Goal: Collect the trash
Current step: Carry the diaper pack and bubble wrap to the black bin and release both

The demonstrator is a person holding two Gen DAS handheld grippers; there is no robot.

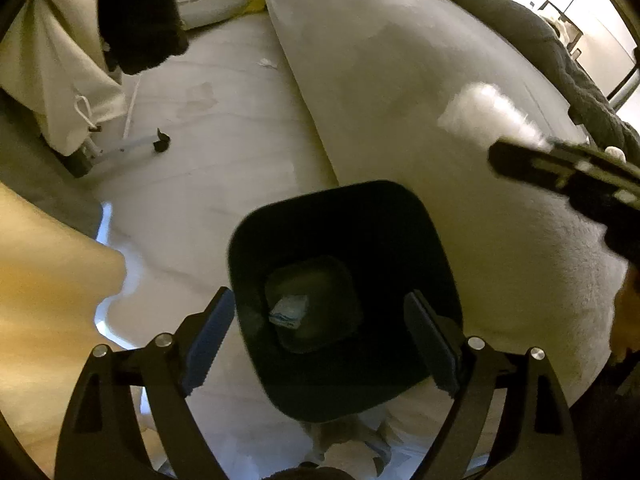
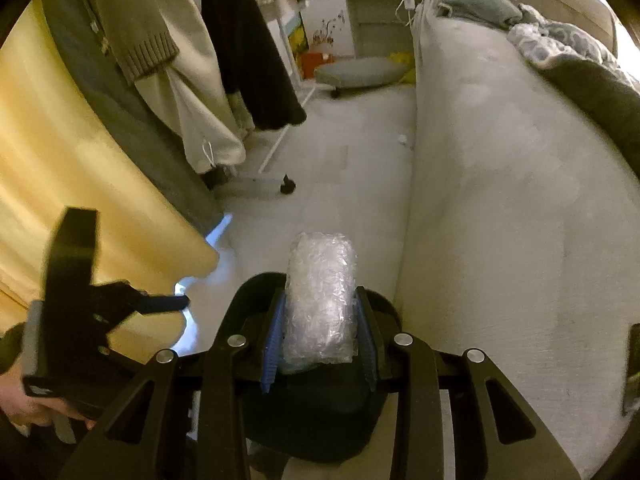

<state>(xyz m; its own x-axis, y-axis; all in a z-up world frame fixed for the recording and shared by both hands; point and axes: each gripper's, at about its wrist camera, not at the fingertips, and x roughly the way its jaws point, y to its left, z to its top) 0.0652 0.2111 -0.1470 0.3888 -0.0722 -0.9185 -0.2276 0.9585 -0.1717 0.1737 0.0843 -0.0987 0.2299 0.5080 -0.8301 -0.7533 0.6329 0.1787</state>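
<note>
We are in a bedroom: a pale floor runs between a wide bed on one side and hanging clothes with a yellow curtain on the other. A white cabinet stands at the far end, with a round grey cushion on the floor before it. A grey blanket lies bunched along the far edge of the bed.

Beside the bed stands a black trash bin, open at the top; at its bottom lies a small pale packet with blue print too blurred for us to read.

Our left gripper hangs above the bin, its jaws spread wide and holding nothing. Our right gripper has its jaws clenched on a roll of bubble wrap, carried just above the bin's rim in the right wrist view; in the left wrist view the same roll shows blurred over the bed. A small white scrap lies on the floor near the bed's edge. We find no legible writing anywhere.
</note>
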